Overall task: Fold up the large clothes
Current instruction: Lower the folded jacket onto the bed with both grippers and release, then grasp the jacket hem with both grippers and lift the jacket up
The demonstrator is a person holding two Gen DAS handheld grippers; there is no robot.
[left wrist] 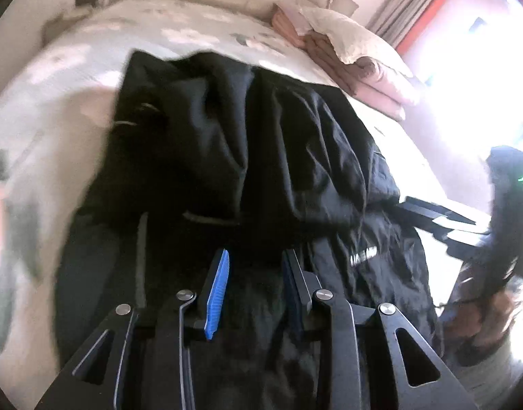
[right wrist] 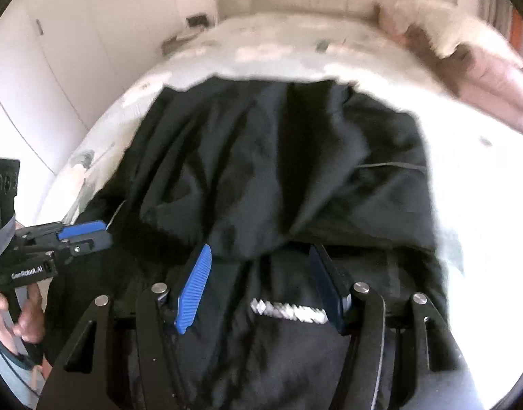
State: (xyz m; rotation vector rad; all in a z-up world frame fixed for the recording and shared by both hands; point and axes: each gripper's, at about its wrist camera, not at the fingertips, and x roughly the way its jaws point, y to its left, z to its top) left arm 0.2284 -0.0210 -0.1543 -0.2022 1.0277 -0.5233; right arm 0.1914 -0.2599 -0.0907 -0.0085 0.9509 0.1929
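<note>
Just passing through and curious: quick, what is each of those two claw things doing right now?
Left gripper: fingers narrowly apart over the black jacket; whether it grips cannot be told.
Right gripper: open, holding nothing, above the jacket.

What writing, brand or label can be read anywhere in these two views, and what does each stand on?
"GenRobot.AI": white lettering on the body of the left gripper, seen in the right wrist view; slightly soft, so the spelling is a best reading.
White print on the black garment: blurred in the right wrist view, unreadable.
The same white print in the left wrist view: sideways, too blurred to read.
No other text shows.
</note>
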